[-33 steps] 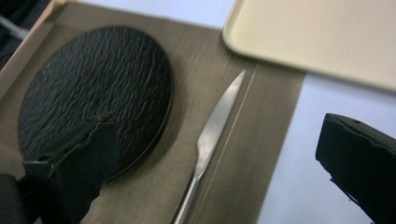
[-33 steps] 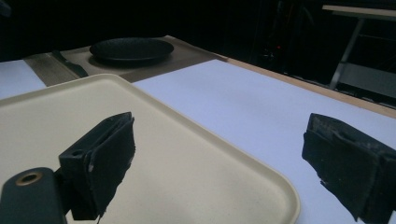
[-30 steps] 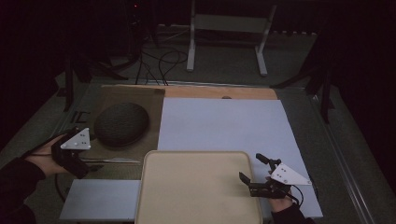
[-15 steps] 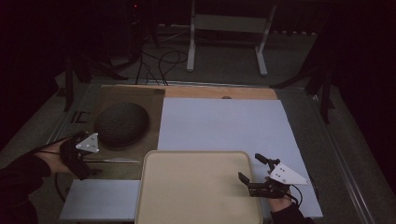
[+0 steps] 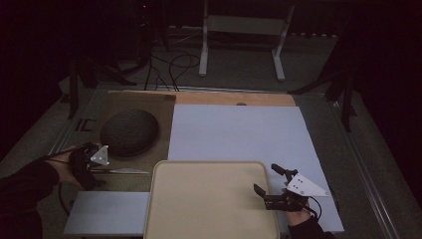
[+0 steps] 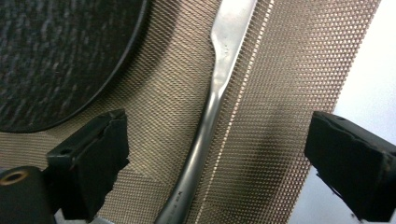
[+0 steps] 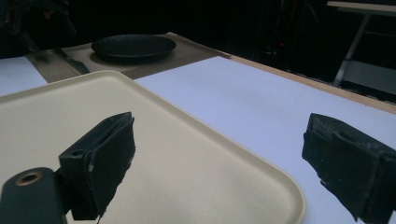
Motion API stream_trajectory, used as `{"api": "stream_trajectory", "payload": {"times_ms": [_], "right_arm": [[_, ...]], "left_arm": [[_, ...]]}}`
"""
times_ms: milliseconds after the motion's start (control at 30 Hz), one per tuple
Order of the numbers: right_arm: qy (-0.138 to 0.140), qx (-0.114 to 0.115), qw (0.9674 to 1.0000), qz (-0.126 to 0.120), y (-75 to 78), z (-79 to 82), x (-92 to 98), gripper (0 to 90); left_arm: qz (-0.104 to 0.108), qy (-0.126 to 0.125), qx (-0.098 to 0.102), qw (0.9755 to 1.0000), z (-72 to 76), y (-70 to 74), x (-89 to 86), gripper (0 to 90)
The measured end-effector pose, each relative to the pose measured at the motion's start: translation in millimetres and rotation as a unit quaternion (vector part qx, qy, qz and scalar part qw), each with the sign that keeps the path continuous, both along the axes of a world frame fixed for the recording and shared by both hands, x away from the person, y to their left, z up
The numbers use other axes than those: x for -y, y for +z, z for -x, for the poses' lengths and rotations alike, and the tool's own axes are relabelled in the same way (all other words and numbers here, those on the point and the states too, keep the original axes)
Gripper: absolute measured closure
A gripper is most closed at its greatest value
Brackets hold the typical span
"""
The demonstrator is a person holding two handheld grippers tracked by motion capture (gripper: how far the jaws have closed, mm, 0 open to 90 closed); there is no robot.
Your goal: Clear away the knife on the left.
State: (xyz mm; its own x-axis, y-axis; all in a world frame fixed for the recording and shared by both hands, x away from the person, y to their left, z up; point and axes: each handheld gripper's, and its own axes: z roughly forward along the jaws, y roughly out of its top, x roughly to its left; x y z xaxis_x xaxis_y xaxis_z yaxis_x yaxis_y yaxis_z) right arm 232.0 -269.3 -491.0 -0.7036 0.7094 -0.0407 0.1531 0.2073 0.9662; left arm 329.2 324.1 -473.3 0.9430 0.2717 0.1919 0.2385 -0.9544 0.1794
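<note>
down on the woven brown mat (image 6: 289, 70), beside the black round plate (image 5: 130, 132), a metal knife (image 6: 210, 116) lies lengthwise between the jaws of the left gripper (image 6: 219, 163). those jaws stand wide, have just been closing a little, and touch nothing. right gripper (image 5: 271, 179) gapes unladen over the cream tray (image 5: 199, 209).

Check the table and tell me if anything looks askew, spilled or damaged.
Nothing stands out. The metal utensil lies flat on the brown mesh mat beside the dark plate, between the left gripper's open jaws, which have just been closing. The beige tray sits square and bare.
</note>
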Motion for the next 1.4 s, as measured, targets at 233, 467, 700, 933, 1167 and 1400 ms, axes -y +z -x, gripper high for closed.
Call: {"api": "stream_trajectory", "payload": {"times_ms": [233, 467, 700, 933, 1167, 1400], "right_arm": [[0.003, -0.001, 1.0000, 0.001, -0.2, 0.1, -0.9, 9.0], [0.004, -0.001, 1.0000, -0.001, -0.6, -0.2, -0.7, 9.0], [0.004, 0.000, 1.0000, -0.001, -0.3, -0.5, -1.1, 9.0], [0.005, -0.002, 1.0000, -0.002, -0.9, -0.5, -1.0, 9.1], [0.008, -0.003, 1.0000, -0.004, -1.3, -0.9, -0.9, 9.1], [0.012, -0.005, 0.9999, -0.006, -2.2, -1.3, -1.2, 9.1]], "left_arm": [[-0.017, -0.019, -0.011, 0.9996, -4.4, -4.8, 0.5, 19.5], [-0.035, -0.029, -0.025, 0.9986, -10.7, -10.1, -8.0, 37.9], [-0.036, -0.047, -0.036, 0.9976, -16.8, -9.8, -7.6, 52.8], [-0.043, -0.029, -0.069, 0.9963, -23.8, -13.1, -5.6, 60.8], [-0.058, -0.059, -0.104, 0.9911, -30.6, -14.1, -0.4, 67.4], [-0.064, -0.065, -0.140, 0.9860, -39.4, -15.6, 3.3, 71.8]]}}
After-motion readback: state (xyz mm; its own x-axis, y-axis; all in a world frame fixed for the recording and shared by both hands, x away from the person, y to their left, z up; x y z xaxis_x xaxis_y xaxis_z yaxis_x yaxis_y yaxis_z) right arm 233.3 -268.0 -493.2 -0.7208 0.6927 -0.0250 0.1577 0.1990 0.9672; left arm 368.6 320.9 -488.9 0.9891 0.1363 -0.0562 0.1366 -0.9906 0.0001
